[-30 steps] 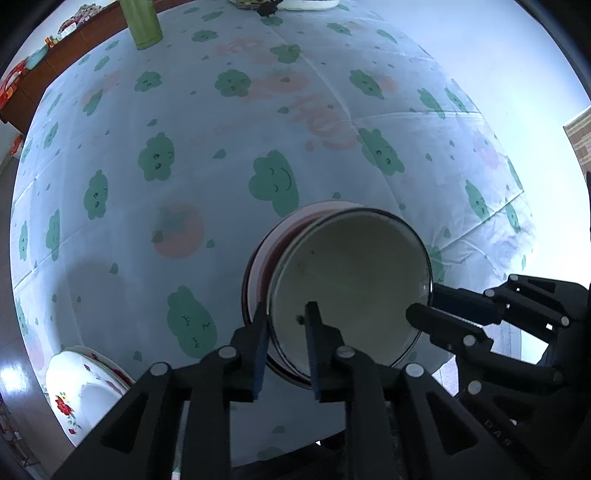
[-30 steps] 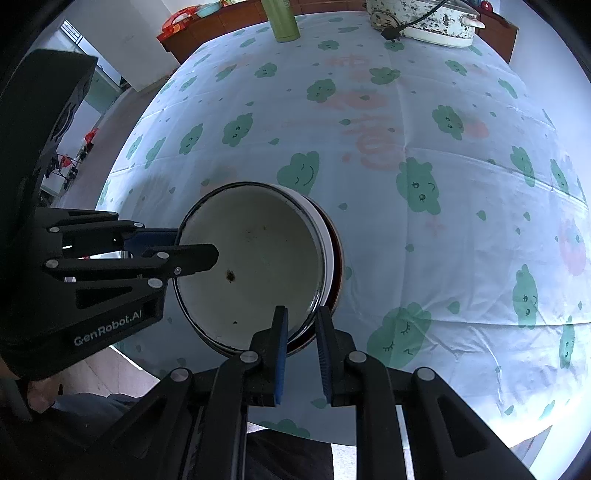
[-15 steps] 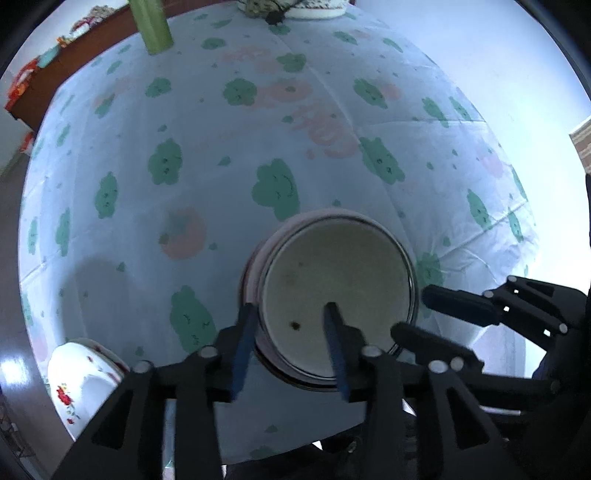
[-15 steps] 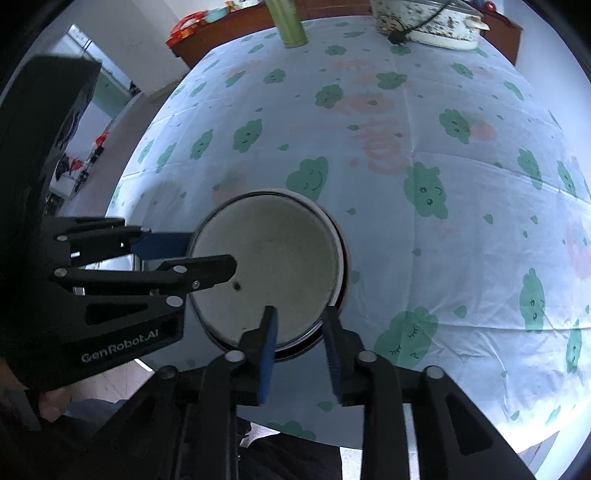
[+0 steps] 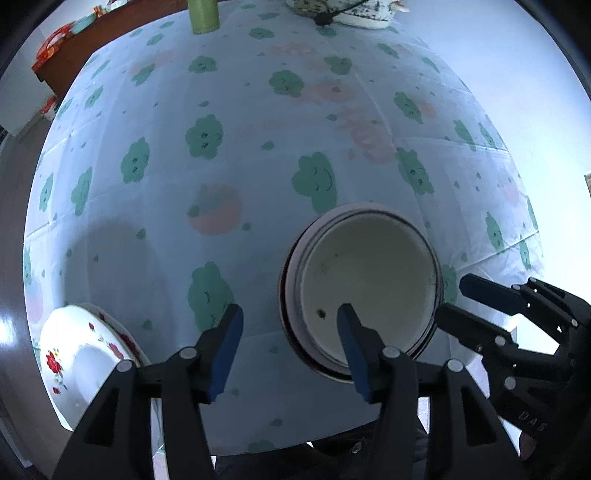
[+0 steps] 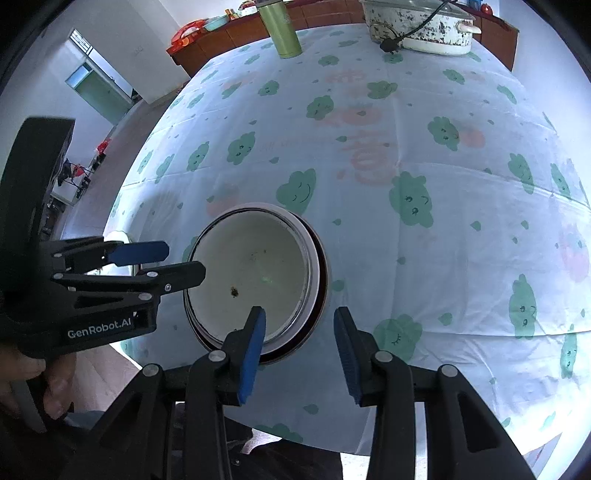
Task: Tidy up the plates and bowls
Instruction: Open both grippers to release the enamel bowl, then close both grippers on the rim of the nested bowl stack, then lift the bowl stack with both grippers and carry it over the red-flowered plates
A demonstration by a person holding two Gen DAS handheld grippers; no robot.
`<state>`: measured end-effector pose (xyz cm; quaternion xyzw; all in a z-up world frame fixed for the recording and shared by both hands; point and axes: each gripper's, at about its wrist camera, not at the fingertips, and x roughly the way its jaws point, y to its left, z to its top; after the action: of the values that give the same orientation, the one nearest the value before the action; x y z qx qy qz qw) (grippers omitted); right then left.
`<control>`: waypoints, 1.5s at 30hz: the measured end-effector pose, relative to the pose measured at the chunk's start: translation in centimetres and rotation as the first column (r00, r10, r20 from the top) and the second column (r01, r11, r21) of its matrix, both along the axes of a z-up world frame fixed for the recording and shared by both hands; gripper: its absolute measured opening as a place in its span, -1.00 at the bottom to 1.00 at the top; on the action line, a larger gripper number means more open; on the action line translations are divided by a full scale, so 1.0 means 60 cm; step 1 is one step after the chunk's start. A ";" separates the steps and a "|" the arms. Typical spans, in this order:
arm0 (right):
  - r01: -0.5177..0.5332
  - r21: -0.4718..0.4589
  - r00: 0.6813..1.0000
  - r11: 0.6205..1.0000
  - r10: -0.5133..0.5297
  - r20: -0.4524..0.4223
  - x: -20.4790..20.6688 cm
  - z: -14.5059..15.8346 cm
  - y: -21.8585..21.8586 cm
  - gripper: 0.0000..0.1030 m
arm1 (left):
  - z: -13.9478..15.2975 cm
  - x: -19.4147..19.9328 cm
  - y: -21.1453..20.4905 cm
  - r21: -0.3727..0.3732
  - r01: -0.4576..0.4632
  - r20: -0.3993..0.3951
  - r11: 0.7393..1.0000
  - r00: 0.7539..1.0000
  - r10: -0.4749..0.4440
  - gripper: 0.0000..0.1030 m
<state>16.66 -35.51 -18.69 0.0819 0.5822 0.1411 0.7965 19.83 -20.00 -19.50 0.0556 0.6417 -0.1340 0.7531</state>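
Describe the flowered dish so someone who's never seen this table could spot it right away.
Start at the tablecloth with green clouds and follow its near edge leftward, past the stacked cream bowl. The flowered dish sits at that left edge, white with red roses painted inside, unlike the plain, dark-rimmed bowl.

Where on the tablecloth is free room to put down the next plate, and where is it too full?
The free patch is the middle of the cloud-print tablecloth, between the stacked cream bowl and the green bottle and speckled white pot at the far edge. The near edge is crowded: stack, rose-patterned white bowl, left tool, right tool.
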 end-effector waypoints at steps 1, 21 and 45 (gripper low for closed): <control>-0.001 0.001 1.000 1.000 0.001 -0.001 0.000 0.000 0.000 -0.20 | -0.002 0.000 0.001 -0.001 -0.003 -0.004 1.000 1.000 0.003 0.04; 0.002 -0.035 1.000 0.999 -0.003 -0.021 0.021 -0.033 0.004 -0.20 | -0.042 0.009 0.003 -0.016 -0.011 -0.066 1.000 0.998 0.010 0.05; -0.030 -0.060 0.999 0.998 0.028 -0.032 0.024 -0.042 0.010 -0.40 | -0.055 0.007 -0.014 -0.032 0.034 -0.097 0.999 0.995 -0.037 -0.43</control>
<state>18.10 -34.90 -21.19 0.0516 0.5995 0.1336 0.7875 20.22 -20.83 -22.81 0.0489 0.6744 -0.1596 0.7192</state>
